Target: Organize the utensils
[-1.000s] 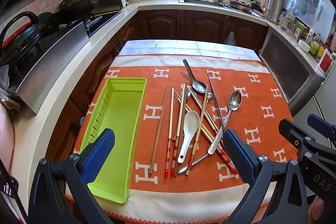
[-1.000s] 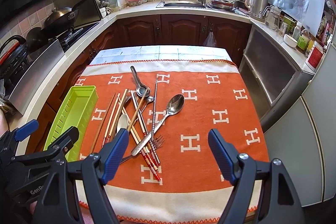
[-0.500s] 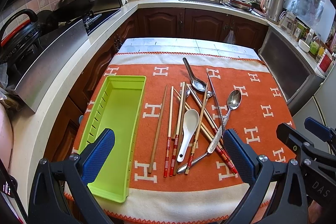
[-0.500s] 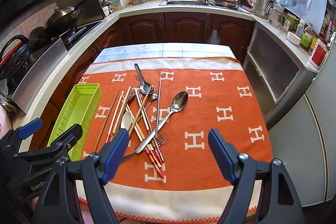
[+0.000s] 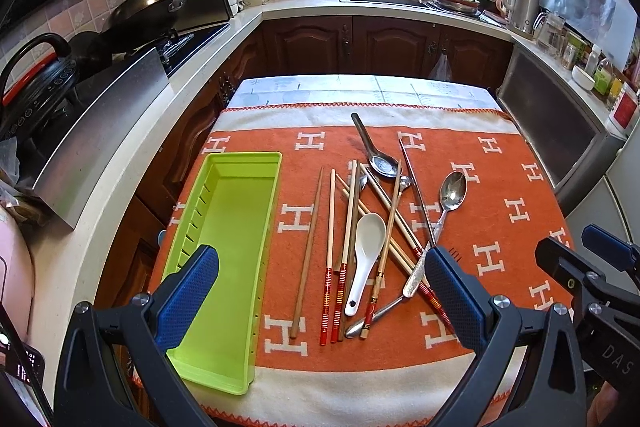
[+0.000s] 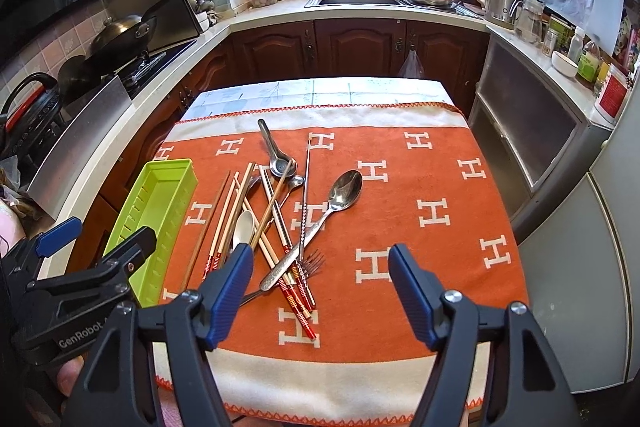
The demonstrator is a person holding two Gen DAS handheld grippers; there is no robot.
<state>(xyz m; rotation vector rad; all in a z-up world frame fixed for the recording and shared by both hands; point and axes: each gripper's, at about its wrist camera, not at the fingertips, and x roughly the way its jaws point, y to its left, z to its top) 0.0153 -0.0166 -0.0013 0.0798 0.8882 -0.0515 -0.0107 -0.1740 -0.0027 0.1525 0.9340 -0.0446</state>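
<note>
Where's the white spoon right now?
The white spoon lies in the heap of chopsticks on the orange cloth, right of the green tray in the left view.

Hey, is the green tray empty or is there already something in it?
Empty. The tray's green floor shows bare in the left view, and the utensils all lie on the orange cloth beside it.

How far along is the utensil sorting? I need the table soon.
Nothing looks done: the green tray is empty. Nothing is in hand: the left gripper is open, and the right gripper is closing on nothing. Left: the chopsticks, white spoon, metal spoons and fork.
</note>
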